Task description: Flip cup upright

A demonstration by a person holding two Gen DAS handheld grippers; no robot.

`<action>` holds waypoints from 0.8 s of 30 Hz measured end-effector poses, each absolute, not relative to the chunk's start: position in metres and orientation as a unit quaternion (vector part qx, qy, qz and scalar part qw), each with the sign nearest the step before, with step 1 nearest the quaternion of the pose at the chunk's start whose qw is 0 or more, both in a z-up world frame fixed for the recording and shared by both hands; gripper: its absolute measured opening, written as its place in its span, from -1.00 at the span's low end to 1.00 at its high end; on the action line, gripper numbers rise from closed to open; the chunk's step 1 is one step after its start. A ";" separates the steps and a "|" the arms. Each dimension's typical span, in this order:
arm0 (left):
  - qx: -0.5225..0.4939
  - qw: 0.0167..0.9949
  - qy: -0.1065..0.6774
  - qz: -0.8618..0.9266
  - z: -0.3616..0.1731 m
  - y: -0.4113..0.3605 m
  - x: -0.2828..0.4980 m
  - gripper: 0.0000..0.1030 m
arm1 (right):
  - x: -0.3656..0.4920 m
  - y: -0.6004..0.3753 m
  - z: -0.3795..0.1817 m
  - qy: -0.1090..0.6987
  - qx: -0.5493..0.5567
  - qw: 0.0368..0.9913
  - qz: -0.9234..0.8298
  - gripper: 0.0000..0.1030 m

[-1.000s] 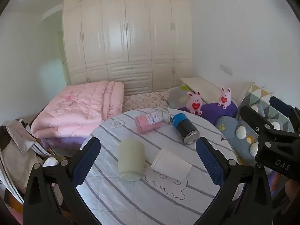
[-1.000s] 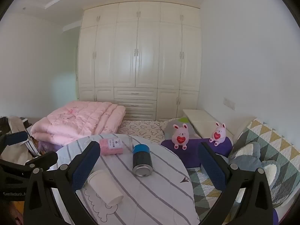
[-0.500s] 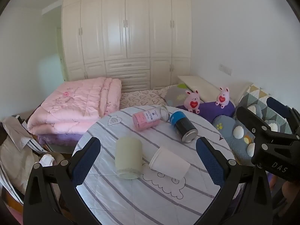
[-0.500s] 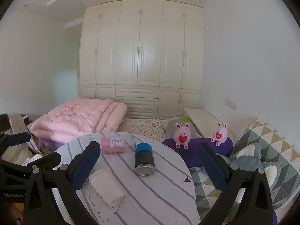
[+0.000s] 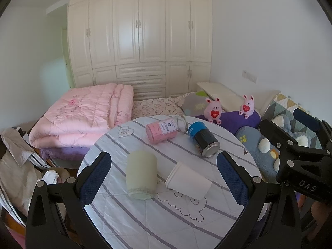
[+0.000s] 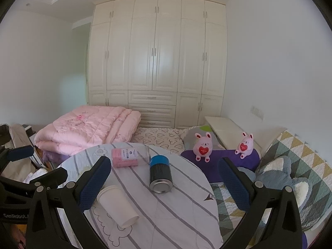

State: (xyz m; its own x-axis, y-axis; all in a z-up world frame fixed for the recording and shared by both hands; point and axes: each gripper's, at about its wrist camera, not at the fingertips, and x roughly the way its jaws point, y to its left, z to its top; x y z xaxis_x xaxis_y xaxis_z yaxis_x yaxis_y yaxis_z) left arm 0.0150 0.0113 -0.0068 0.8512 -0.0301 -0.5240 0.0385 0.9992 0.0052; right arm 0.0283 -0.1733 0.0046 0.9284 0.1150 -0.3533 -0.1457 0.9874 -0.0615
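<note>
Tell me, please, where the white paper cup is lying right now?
In the left wrist view, the white paper cup lies on its side on the round table, just right of the pale green cup and nearer than the dark can.

Pink jar [image 5: 162, 129] label unreadable (too small), table [image 5: 145, 224] cut off below

Table [image 5: 145, 224]: mug [image 5: 141, 176] left, touching paper cup [image 5: 187, 183] on its right; jar [image 5: 164, 130] and can [image 5: 204, 140] behind.
</note>
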 end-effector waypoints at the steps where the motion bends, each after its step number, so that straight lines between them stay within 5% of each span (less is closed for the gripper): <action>1: 0.009 0.962 0.271 -0.017 -0.007 0.012 0.015 0.99 | 0.028 -0.174 0.005 0.177 -0.043 0.981 0.067 1.00; 24: 0.025 0.964 0.265 -0.021 -0.018 -0.001 0.023 1.00 | 0.042 -0.181 -0.006 0.193 -0.034 0.978 0.065 1.00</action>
State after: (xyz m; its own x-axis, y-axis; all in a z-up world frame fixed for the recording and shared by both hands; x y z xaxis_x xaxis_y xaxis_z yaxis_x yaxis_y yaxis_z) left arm 0.0229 -0.0012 -0.0175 0.8584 -0.0275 -0.5122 0.0536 0.9979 0.0363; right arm 0.0421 -0.1808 -0.0059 0.9169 0.1132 -0.3827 -0.1399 0.9893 -0.0425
